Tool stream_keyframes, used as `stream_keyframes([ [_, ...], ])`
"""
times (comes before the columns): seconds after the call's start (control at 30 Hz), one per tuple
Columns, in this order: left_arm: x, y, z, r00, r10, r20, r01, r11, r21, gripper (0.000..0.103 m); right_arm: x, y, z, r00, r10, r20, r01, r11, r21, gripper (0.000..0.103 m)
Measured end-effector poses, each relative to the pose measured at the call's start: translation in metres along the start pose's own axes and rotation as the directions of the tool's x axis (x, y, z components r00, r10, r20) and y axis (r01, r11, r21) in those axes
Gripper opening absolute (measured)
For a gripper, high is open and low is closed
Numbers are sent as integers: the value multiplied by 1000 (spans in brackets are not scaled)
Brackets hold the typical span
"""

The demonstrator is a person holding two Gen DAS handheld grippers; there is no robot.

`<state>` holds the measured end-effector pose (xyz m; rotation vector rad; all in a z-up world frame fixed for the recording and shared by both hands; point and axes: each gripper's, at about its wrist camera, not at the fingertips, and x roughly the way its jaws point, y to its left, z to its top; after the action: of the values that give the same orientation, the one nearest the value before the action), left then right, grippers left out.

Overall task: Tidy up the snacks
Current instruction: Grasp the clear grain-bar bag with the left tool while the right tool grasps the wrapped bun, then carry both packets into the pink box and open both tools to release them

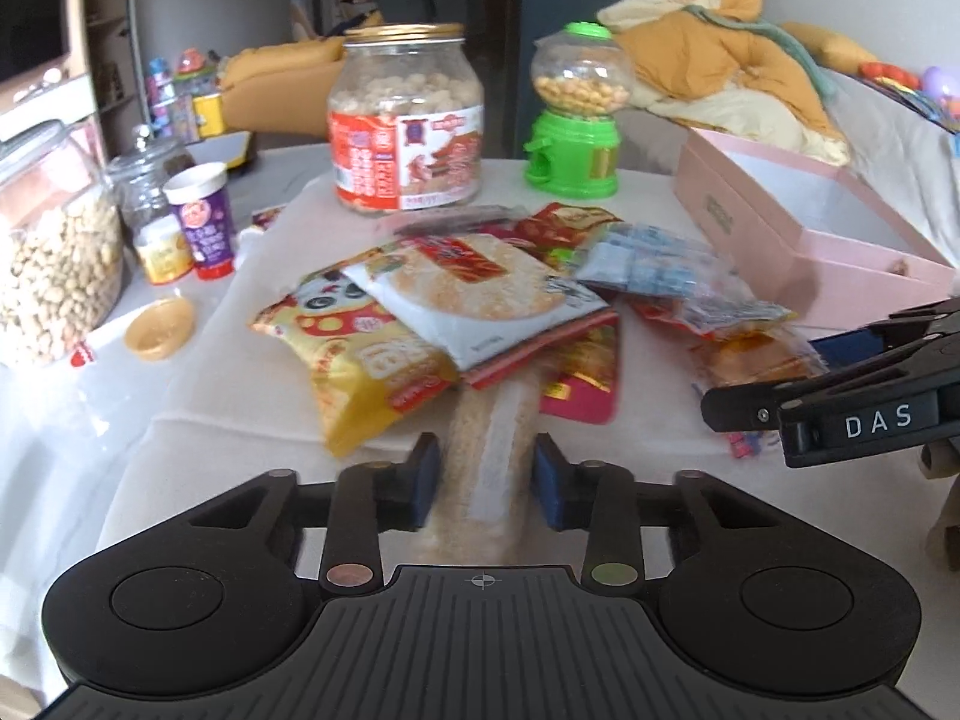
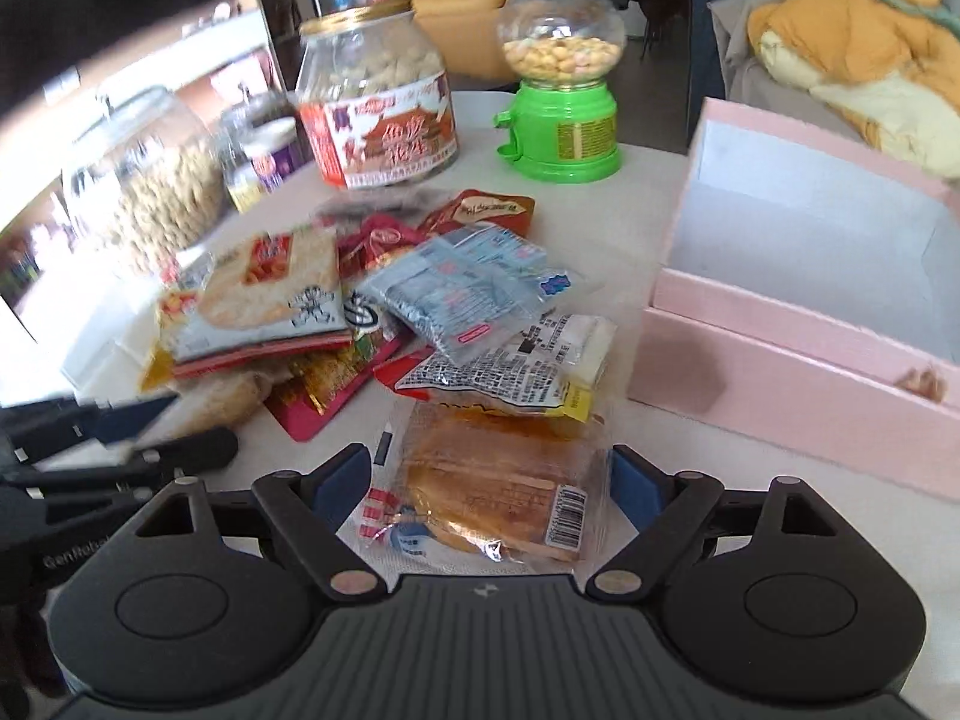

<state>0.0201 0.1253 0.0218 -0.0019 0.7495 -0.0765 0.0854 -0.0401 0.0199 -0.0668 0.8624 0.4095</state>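
A pile of snack packets (image 1: 480, 300) lies on the white table, also in the right wrist view (image 2: 372, 300). My left gripper (image 1: 487, 474) has its pads on both sides of a long pale rice-cracker packet (image 1: 489, 468) that sticks out from under the pile; they look closed on it. My right gripper (image 2: 489, 483) is open around a clear-wrapped bread packet (image 2: 498, 492) at the pile's near edge, pads apart from it. An open pink box (image 2: 780, 372) stands right of the pile, also in the left wrist view (image 1: 780, 252).
A big labelled jar (image 1: 405, 120) and a green candy dispenser (image 1: 576, 114) stand behind the pile. A glass jar of nuts (image 1: 54, 252), small bottles (image 1: 201, 222) and a small yellow lid (image 1: 159, 330) stand at the left. Orange bedding (image 1: 720, 60) lies beyond the box.
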Motion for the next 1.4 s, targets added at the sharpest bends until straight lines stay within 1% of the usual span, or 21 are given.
stream_keyframes([
  [0.03,-3,-2,-1,1000,-25,-5,24,1000,-4,35,-4,-2,-2,1000,4,-5,-4,1000,-4,79],
  [0.07,-5,-6,-2,998,-54,-10,54,999,-5,35,-10,-7,-5,1000,8,-7,-8,1000,0,71],
  [0.2,-24,-31,-3,987,-157,37,156,987,29,35,-38,-41,-19,999,41,-36,-39,998,48,67],
  [0.3,-37,-49,13,962,-258,92,257,966,29,35,-62,-70,-30,999,23,-37,-19,995,101,61],
  [0.4,-45,-74,42,935,-329,133,322,944,77,35,-87,-96,-34,999,28,-18,-25,987,159,58],
  [0.47,-43,-88,68,905,-401,140,391,916,95,35,-107,-110,-31,1000,25,17,-28,983,184,57],
  [0.57,-32,-109,113,860,-490,144,479,872,104,35,-137,-120,-18,993,18,117,-37,986,164,57],
  [0.63,-23,-121,147,829,-536,160,527,844,98,35,-151,-128,-2,983,14,184,-44,986,158,57],
  [0.7,-9,-130,183,788,-586,188,582,809,83,36,-157,-137,18,970,-11,241,-30,985,167,57],
  [0.73,0,-132,200,773,-603,200,602,795,71,37,-157,-140,30,963,-31,269,-15,986,167,58],
  [0.77,12,-134,215,775,-599,200,603,796,46,37,-155,-146,42,953,-50,298,1,986,164,60],
  [0.8,29,-136,228,801,-575,169,581,814,14,37,-149,-151,53,947,-72,313,20,986,166,63],
  [0.83,43,-139,234,830,-544,127,549,836,-9,37,-143,-158,62,945,-100,311,45,983,179,74],
  [0.87,53,-140,236,849,-520,92,523,852,-18,37,-136,-166,70,944,-133,302,71,976,208,78],
  [0.93,63,-131,228,851,-520,69,521,853,7,37,-126,-180,75,946,-170,276,99,962,254,78],
  [0.97,64,-127,221,857,-509,73,509,860,29,37,-123,-183,74,949,-171,265,102,961,258,78],
  [1.03,64,-110,204,886,-458,77,452,888,82,37,-117,-184,69,951,-176,255,114,965,238,78],
  [1.1,68,-101,187,911,-409,56,398,906,142,37,-109,-183,68,951,-198,235,145,963,227,78],
  [1.17,76,-93,174,924,-381,22,373,914,160,37,-100,-179,68,960,-193,206,143,962,235,78],
  [1.27,82,-78,156,933,-359,3,353,920,172,37,-90,-165,69,975,-117,187,71,969,239,78],
  [1.4,84,-63,136,947,-323,-6,318,929,189,37,-81,-128,70,980,-72,188,42,986,159,78],
])
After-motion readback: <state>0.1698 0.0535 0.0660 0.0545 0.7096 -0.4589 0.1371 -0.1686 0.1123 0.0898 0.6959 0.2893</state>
